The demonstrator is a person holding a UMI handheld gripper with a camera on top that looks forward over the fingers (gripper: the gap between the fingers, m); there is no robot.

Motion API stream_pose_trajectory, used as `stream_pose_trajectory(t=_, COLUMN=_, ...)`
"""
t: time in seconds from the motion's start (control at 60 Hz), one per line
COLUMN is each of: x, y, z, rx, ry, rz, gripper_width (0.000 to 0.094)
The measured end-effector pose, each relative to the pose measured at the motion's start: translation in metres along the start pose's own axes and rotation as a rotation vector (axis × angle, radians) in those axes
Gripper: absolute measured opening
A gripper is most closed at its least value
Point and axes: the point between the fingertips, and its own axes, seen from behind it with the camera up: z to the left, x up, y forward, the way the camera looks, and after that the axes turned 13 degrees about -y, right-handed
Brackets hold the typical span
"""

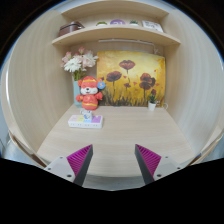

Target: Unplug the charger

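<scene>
Charger and socket are nowhere to be seen from here, so which way the plug lies from the tool (110, 163) cannot be told. Its purple-padded fingers stand open over the near edge of the pale wooden bench (125, 135), holding nothing. Beyond them, toward the back left corner, sits a red and white figurine (88, 98) on a box, a flower vase (77, 68) behind it, a poppy picture (131, 78) along the back wall, and a shelf (115, 31) above.

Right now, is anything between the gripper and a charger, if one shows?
No charger shows. The open gripper hangs over bare desk; a figurine and flowers stand beyond its fingers.
</scene>
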Motion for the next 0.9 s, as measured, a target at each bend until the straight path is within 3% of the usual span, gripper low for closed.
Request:
stream_pose_trajectory(t=0.2, x=0.043, y=0.084, z=0.071, rx=0.071, ry=-0.029, rz=-0.007, gripper_width=0.0868)
stream_pose_trajectory(t=0.367, x=0.087, y=0.174, z=0.102, rx=-0.004, ry=-0.003, rz=-0.022, gripper_width=0.0845)
stream_pose_trajectory(t=0.567, x=0.108, y=0.247, z=0.087, rx=-0.113, ry=0.000, rz=-0.027, gripper_width=0.0557)
stream_pose_trajectory(t=0.683, x=0.095, y=0.266, z=0.100, rx=-0.062, ry=-0.002, rz=0.001, gripper_width=0.0339)
stream_pose_trajectory(t=0.75, x=0.095, y=0.269, z=0.101, rx=-0.079, ry=0.033, rz=-0.029, gripper_width=0.0299)
stream_pose_trajectory(t=0.9, x=0.094, y=0.269, z=0.100, rx=-0.068, ry=0.081, rz=-0.008, gripper_width=0.0185)
